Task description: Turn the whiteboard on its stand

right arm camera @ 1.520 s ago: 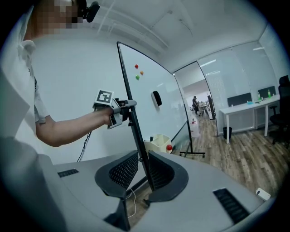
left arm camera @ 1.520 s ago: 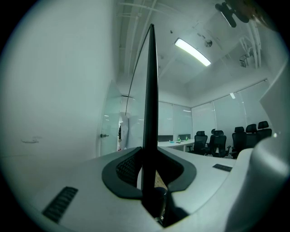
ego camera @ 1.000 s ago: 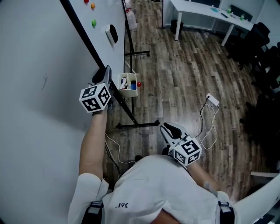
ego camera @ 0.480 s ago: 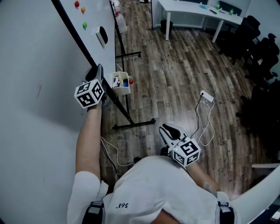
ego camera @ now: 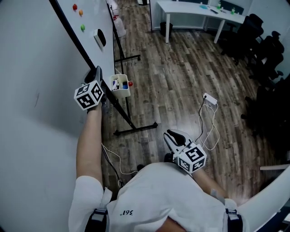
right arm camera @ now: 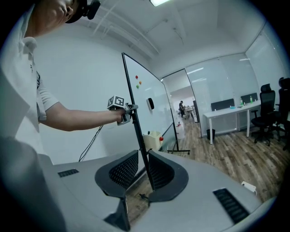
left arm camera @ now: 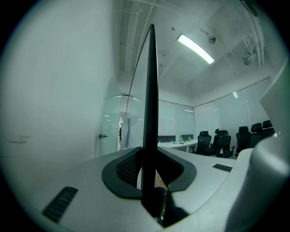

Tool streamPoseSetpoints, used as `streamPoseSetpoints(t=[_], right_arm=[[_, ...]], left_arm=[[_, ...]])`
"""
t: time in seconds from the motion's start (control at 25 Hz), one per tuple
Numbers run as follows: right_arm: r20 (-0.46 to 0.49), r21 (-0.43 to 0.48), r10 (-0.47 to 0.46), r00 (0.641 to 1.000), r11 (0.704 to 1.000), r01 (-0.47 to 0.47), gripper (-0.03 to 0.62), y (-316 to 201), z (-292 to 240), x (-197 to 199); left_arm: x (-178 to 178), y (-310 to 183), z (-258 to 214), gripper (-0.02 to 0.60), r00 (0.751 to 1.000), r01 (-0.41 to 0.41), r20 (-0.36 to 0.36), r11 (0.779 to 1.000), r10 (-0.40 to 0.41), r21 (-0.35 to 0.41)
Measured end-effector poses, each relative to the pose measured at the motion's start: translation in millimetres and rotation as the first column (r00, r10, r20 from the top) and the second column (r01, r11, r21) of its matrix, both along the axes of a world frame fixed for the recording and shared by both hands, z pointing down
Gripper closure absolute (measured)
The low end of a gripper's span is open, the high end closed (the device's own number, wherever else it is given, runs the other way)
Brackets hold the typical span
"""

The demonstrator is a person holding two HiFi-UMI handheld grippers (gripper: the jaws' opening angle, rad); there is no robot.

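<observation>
The whiteboard (ego camera: 93, 20) stands at the upper left on its black stand (ego camera: 135, 130), and I see it nearly edge-on. Its black frame edge (left arm camera: 150, 86) runs up between the jaws of my left gripper (ego camera: 98, 73), which is shut on that edge at about mid height. In the left gripper view both pads (left arm camera: 129, 167) sit against the frame. My right gripper (ego camera: 172, 135) hangs low by my body, apart from the board, open with nothing between its fingers. From the right gripper view (right arm camera: 142, 168) I see the board (right arm camera: 147, 86) and the left gripper (right arm camera: 128, 110) on its edge.
A white marker cup (ego camera: 120, 86) hangs on the stand. Coloured magnets (ego camera: 79, 13) and an eraser (ego camera: 99, 38) stick to the board. A power strip with cables (ego camera: 208, 98) lies on the wood floor. A white desk (ego camera: 199, 10) and black chairs (ego camera: 267, 43) stand at the back right.
My left gripper, still on the board's edge, has shifted up and to the left in the head view, and the board with it. The right gripper has hardly moved.
</observation>
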State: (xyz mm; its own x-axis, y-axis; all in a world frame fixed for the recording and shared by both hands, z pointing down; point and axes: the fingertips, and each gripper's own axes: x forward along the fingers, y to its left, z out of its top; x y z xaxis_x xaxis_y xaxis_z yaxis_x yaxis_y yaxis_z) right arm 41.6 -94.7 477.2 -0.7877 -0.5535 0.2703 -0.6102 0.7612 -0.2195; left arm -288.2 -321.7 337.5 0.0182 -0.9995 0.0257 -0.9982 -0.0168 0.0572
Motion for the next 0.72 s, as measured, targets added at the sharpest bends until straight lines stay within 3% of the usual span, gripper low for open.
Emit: streamPoseSetpoints(t=[0.72], right_arm=[[-0.024, 0.004, 0.037, 0.999, 0.999, -0.037, 0.522, -2.9, 32.2, 7.0]], left_arm=[[-13.6, -21.3, 28.5, 0.491, 1.000, 0.000, -0.001, 0.999, 0.000, 0.037]])
